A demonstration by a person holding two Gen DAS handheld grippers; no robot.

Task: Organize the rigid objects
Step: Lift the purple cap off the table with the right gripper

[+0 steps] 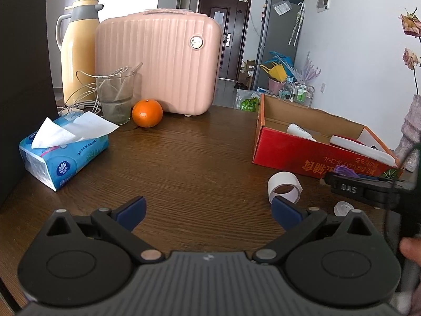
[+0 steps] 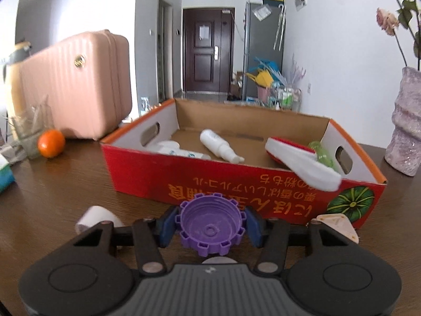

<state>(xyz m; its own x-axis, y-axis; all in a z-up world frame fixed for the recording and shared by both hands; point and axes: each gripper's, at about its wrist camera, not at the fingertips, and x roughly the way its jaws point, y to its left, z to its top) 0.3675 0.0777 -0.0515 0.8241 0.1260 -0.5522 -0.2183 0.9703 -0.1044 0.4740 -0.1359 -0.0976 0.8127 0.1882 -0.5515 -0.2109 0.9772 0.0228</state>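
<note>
You are holding the purple cap (image 2: 212,226) between the jaws of your right gripper (image 2: 210,226); its blue pads are pressing on both sides of the cap, and the open, ribbed inside of the cap is facing the camera. The cap is sitting just in front of the red cardboard box (image 2: 263,184), near the long front wall with the yellow characters.

Inside the box a white spray bottle (image 2: 219,146) is lying near the middle, a white tube (image 2: 173,150) is lying at the left, and a red and white object (image 2: 297,160) is leaning over the front rim at the right, with something green (image 2: 322,152) behind it. A cream triangular piece (image 2: 338,225) is lying on the surface just beside the right front corner of the box.

A white roll of tape (image 1: 284,187) is lying on the brown wooden surface (image 1: 197,163), left of your right gripper. Your left gripper (image 1: 208,212) is hovering over the bare wood with its jaws standing wide and nothing between them. A small white cap (image 1: 343,208) is lying near its right finger.

Farther away an orange (image 1: 147,113), a glass (image 1: 115,100), a blue tissue pack (image 1: 63,155), a yellow thermos (image 1: 79,47) and a pink case (image 1: 160,63) are standing on the surface.
</note>
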